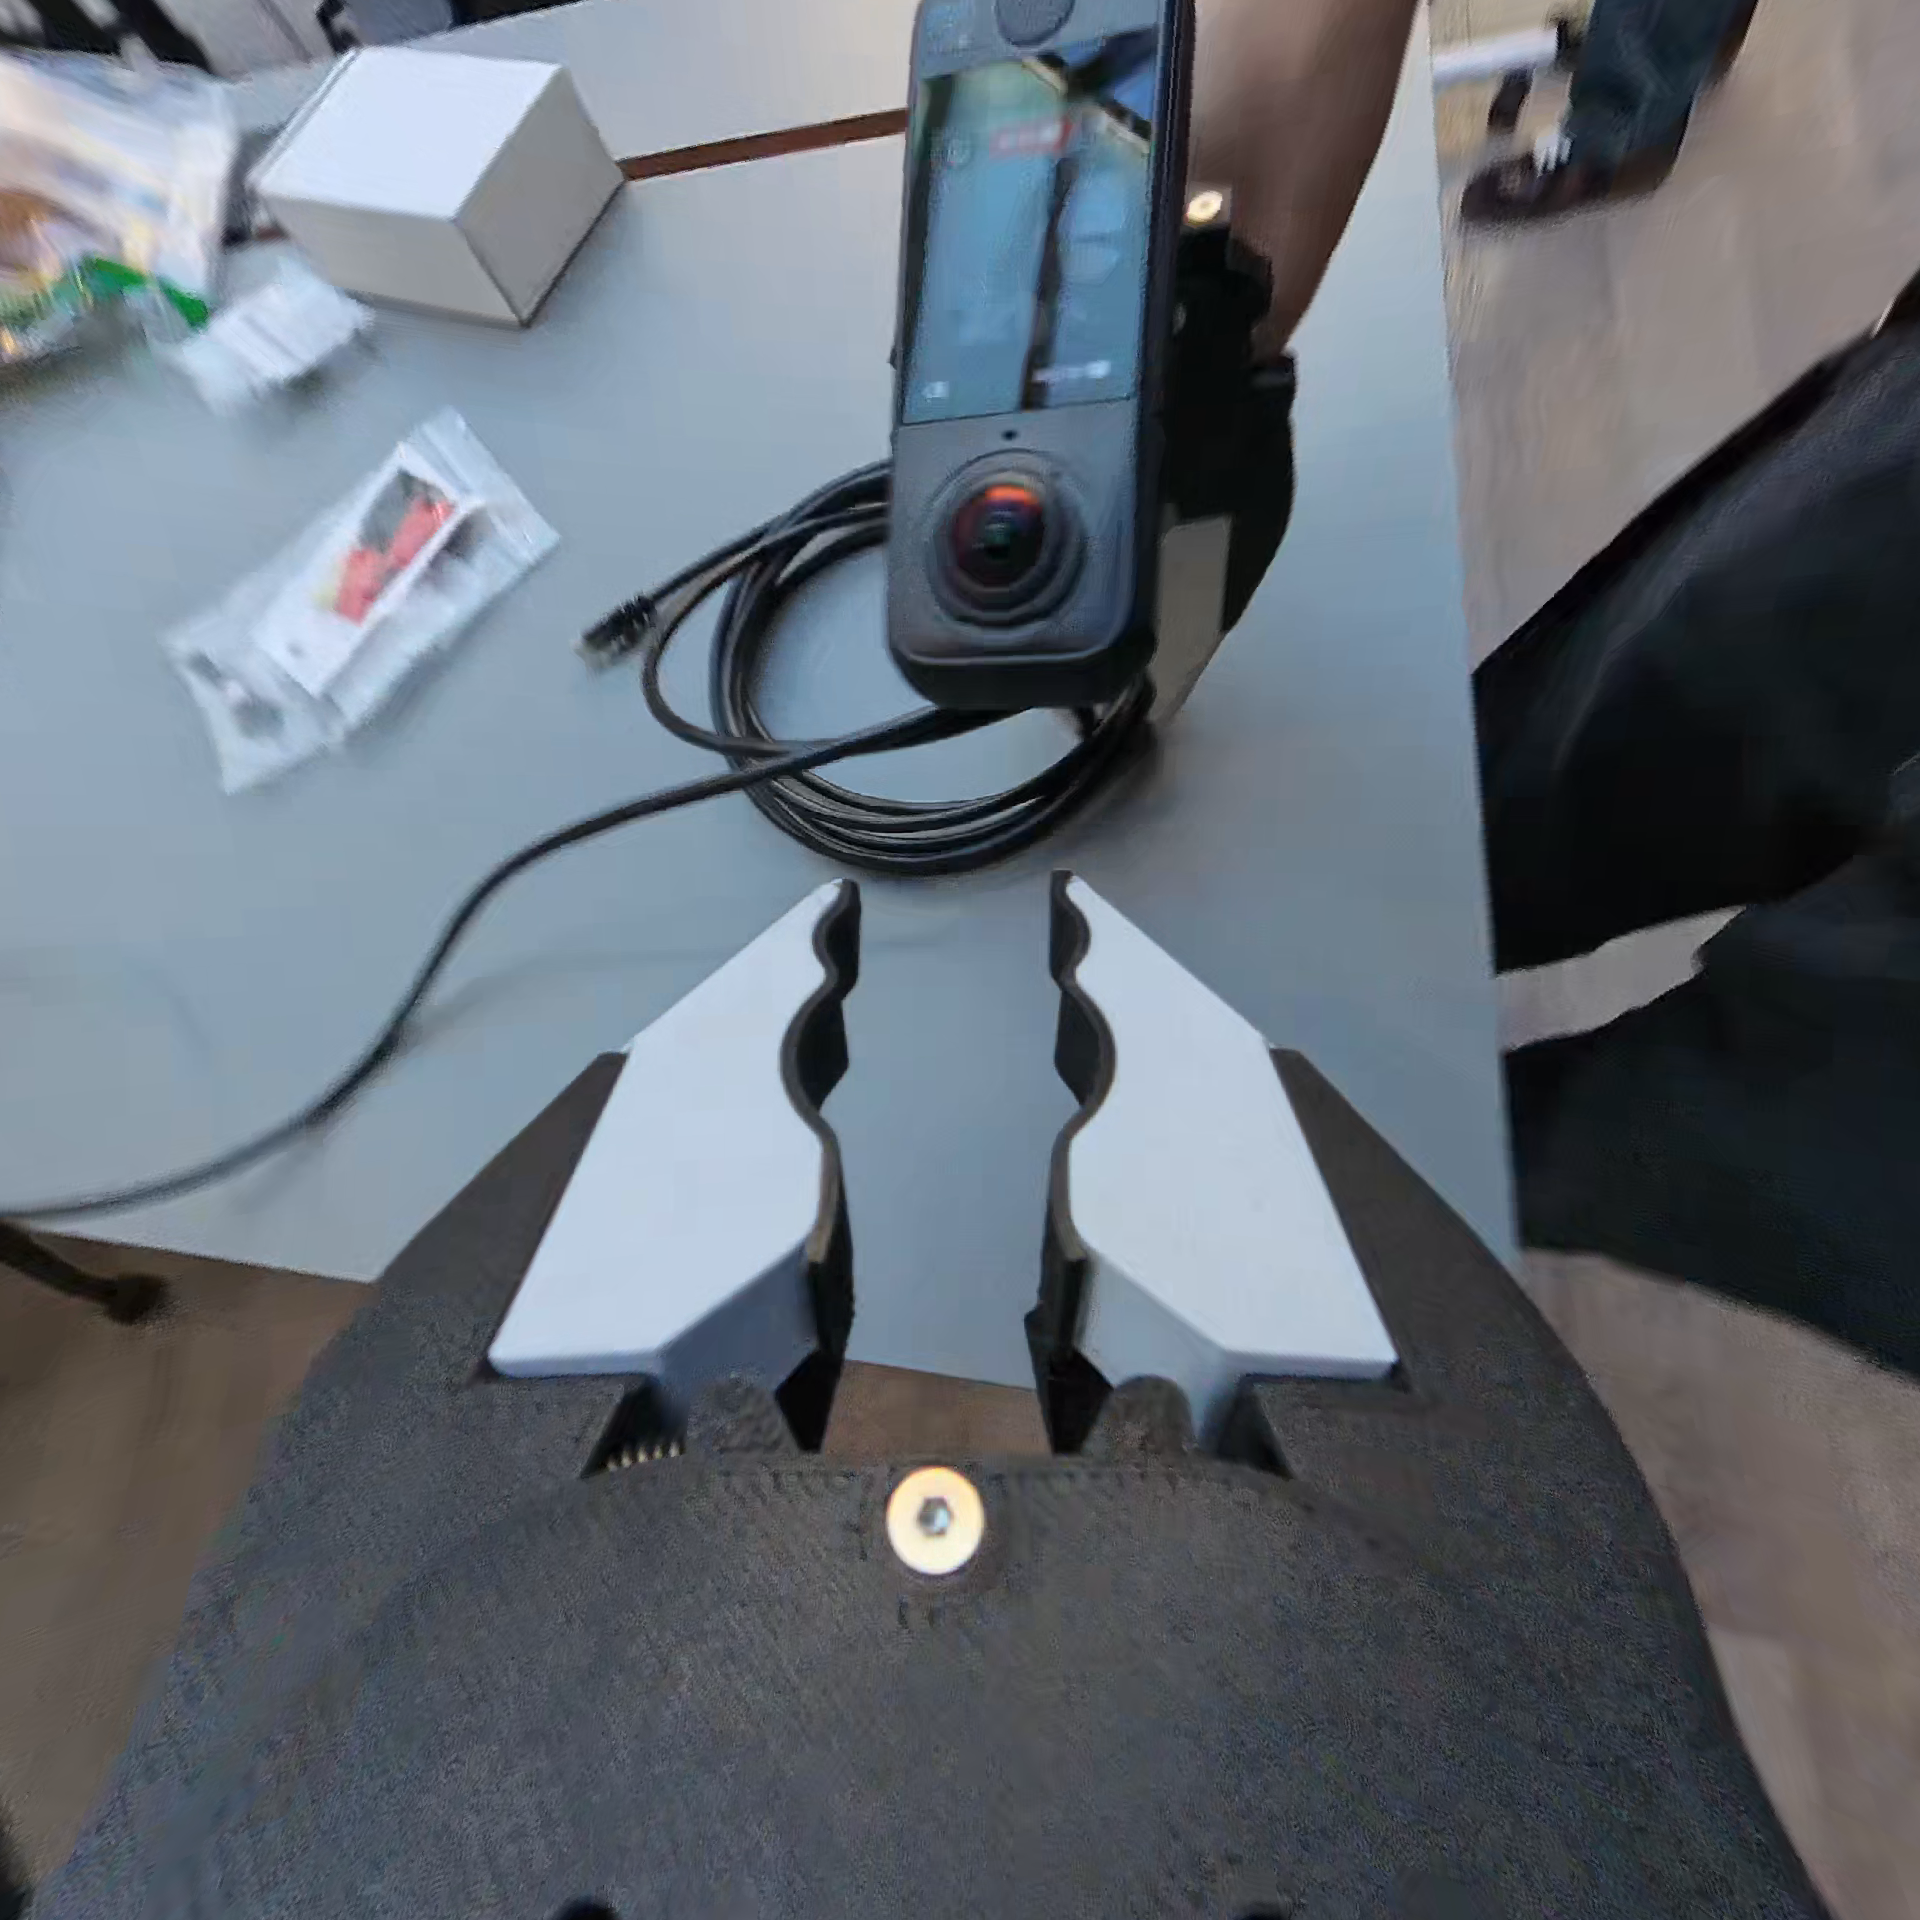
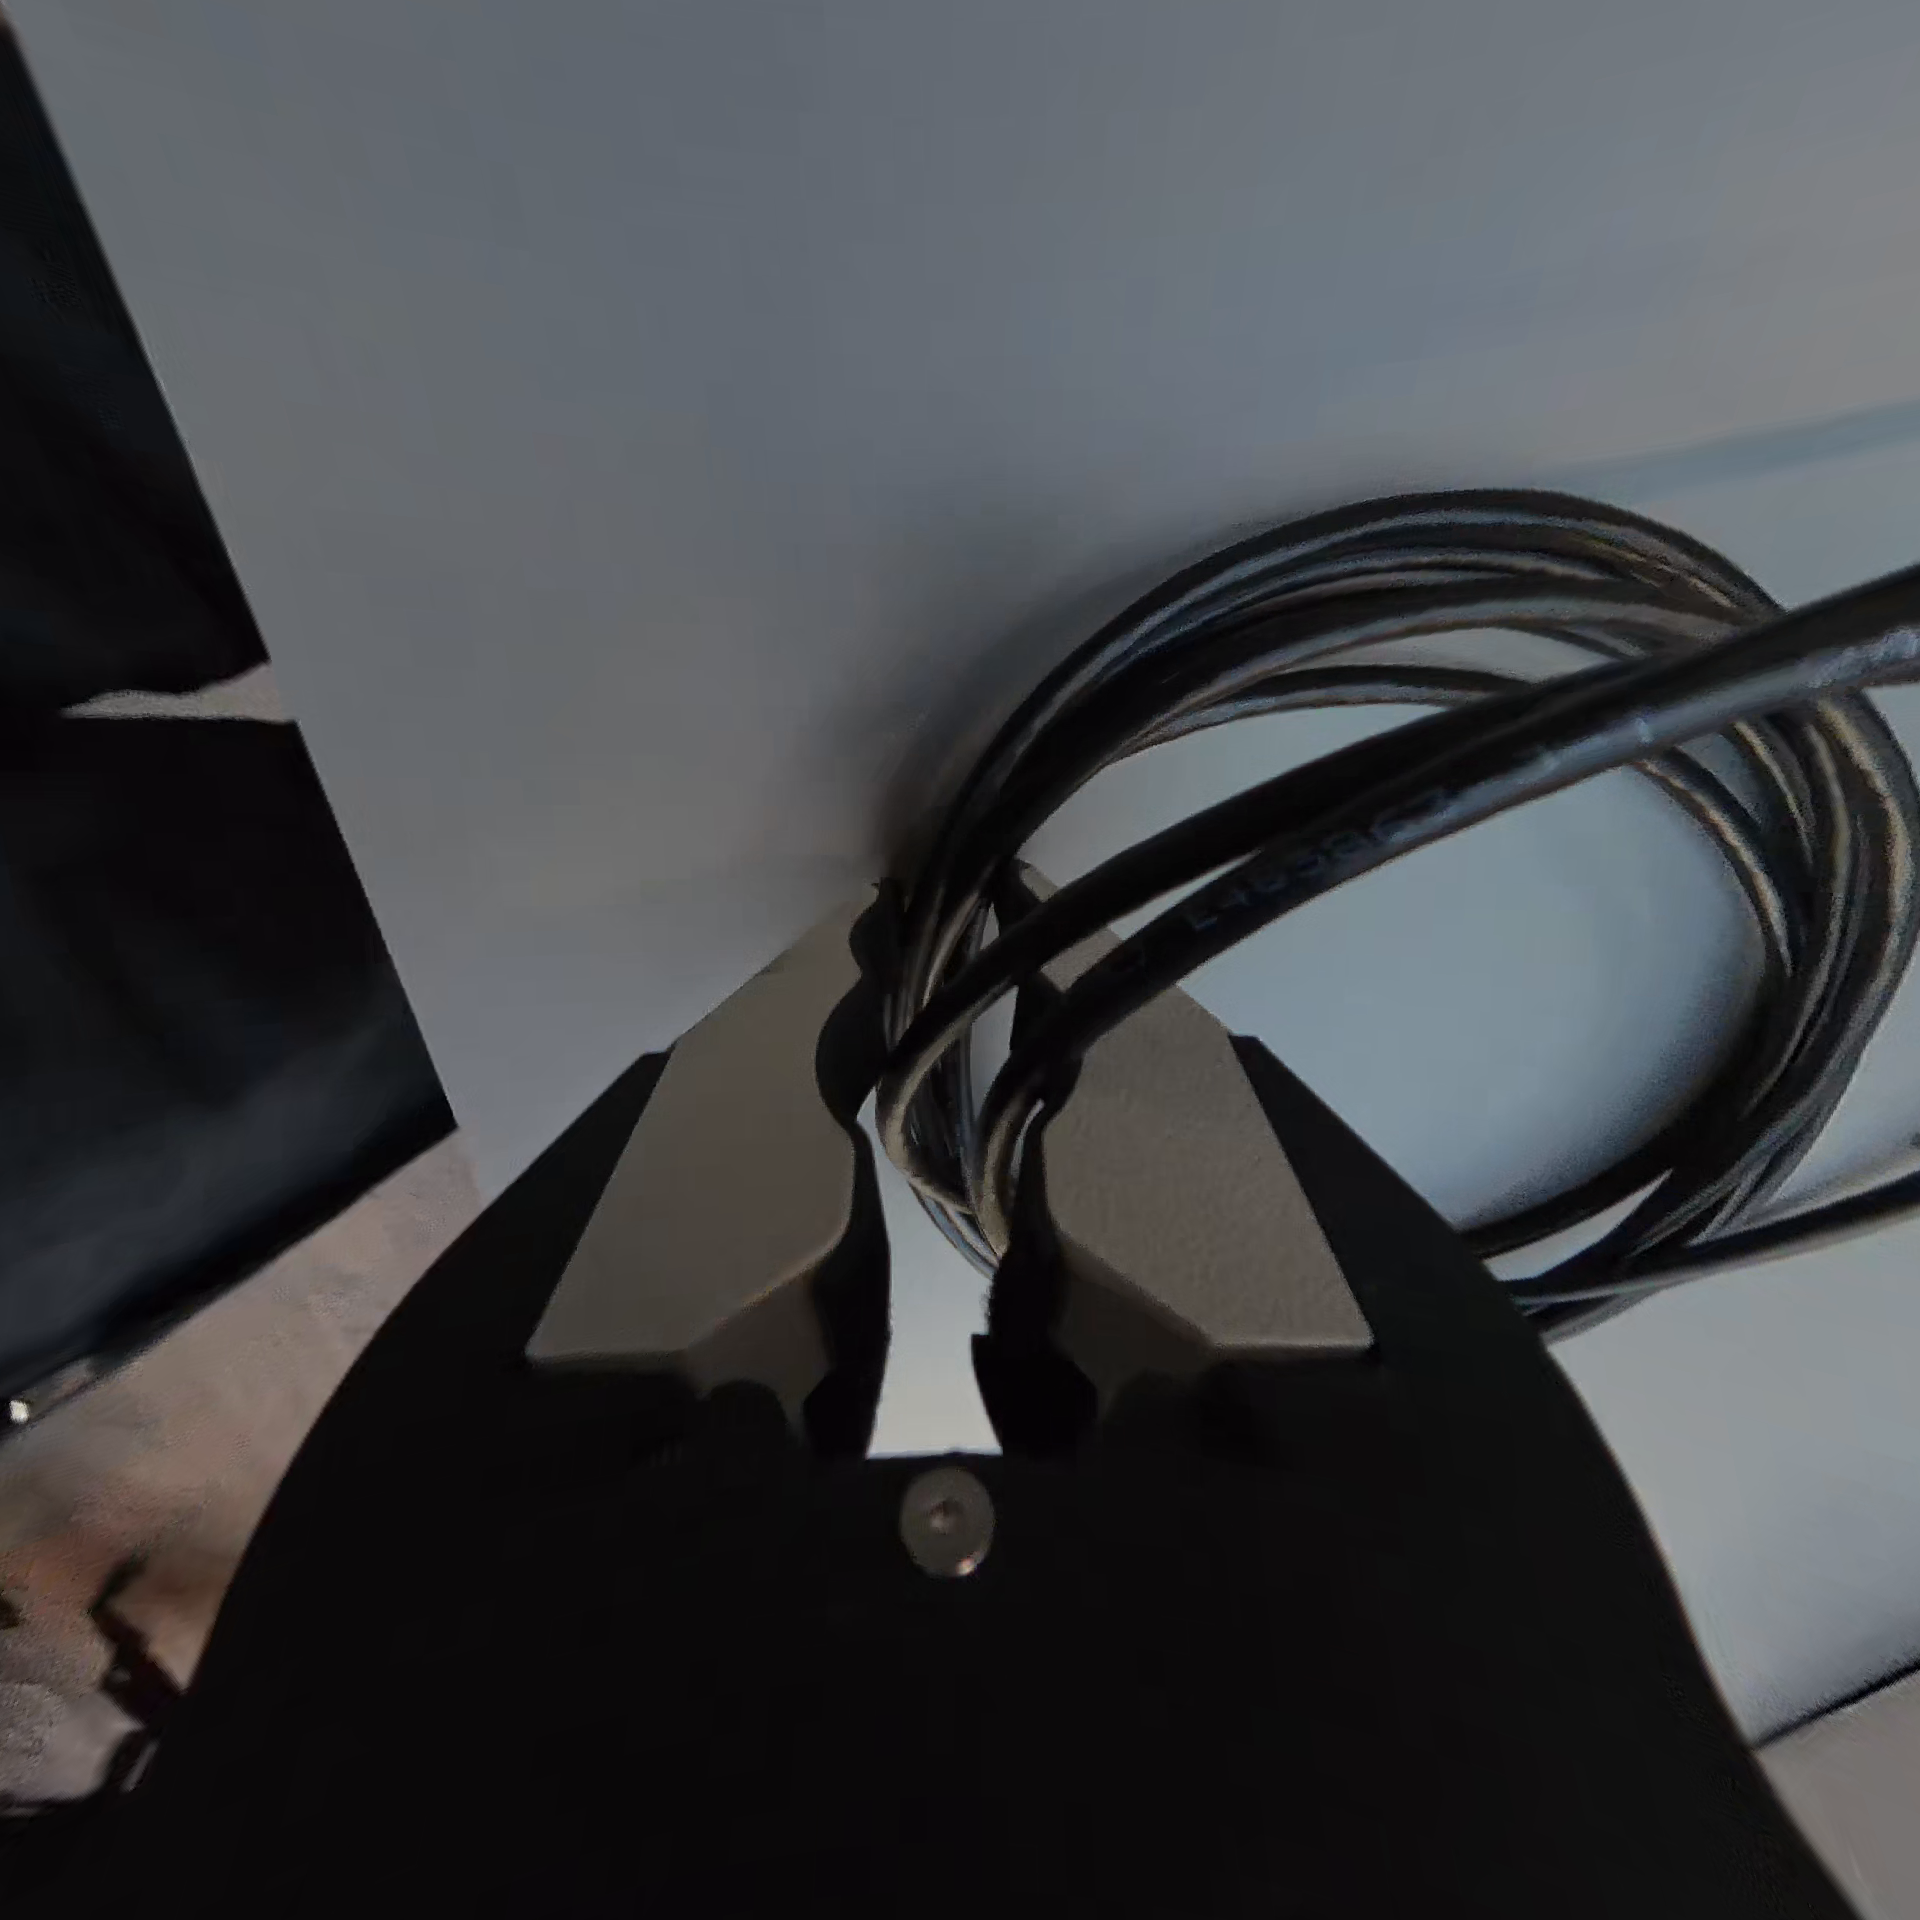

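Observation:
A black cable [image 1: 894,821] lies coiled on the grey table [image 1: 312,935]. One plug end [image 1: 618,634] sticks out to the left, and a loose strand [image 1: 436,956] trails off toward the near left edge. My left gripper [image 1: 954,894] is open and empty, a little short of the coil. My right gripper [image 2: 951,888] is closed around the near side of the coil [image 2: 1455,831], with several strands pinched between its jaws. In the left wrist view the right gripper's black camera [image 1: 1029,364] stands over the coil and hides its fingers.
A white box [image 1: 436,177] stands at the back left. A clear bag with red parts [image 1: 353,592], a small white packet [image 1: 270,332] and more packets [image 1: 94,208] lie on the left. A person in dark clothing [image 1: 1714,831] stands at the table's right edge. Across from one pair of fingers to the other is roughly 15 cm.

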`<state>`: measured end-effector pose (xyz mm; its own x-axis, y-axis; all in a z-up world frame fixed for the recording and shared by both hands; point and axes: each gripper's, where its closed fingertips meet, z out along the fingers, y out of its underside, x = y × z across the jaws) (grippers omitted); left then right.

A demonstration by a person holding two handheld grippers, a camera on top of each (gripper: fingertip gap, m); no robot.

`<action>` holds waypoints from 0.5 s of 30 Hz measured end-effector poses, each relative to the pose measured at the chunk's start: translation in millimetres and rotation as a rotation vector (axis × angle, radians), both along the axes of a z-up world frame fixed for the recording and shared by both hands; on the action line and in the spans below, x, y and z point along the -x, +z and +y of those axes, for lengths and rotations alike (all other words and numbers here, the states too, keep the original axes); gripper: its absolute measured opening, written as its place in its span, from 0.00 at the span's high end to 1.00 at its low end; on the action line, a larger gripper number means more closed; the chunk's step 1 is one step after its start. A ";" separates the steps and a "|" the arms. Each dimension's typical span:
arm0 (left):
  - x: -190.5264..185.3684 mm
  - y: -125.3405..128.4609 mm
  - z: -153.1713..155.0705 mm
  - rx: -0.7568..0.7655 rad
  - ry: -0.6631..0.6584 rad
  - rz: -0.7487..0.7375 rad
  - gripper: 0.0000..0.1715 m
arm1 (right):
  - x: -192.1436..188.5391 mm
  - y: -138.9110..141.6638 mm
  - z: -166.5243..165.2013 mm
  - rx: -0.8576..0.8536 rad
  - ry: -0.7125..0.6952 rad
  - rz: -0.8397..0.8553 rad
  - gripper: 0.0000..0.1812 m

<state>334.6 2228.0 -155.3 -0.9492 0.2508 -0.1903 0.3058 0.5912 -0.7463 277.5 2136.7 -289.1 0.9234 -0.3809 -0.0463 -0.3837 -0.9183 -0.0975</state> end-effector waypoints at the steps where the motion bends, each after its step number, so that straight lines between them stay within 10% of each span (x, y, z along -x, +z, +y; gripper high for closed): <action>1: -4.2 2.1 -7.5 -0.015 -0.082 -0.101 0.75 | 4.9 -0.1 -3.4 0.005 0.052 -0.015 0.91; 10: 29.3 -48.0 -51.9 -0.242 -0.930 -0.442 0.64 | 37.2 1.0 -17.9 -0.047 0.377 -0.131 0.92; 15: 29.9 -104.8 -72.7 -0.318 -1.091 -0.511 0.64 | 54.5 2.0 -31.4 -0.077 0.513 -0.196 0.92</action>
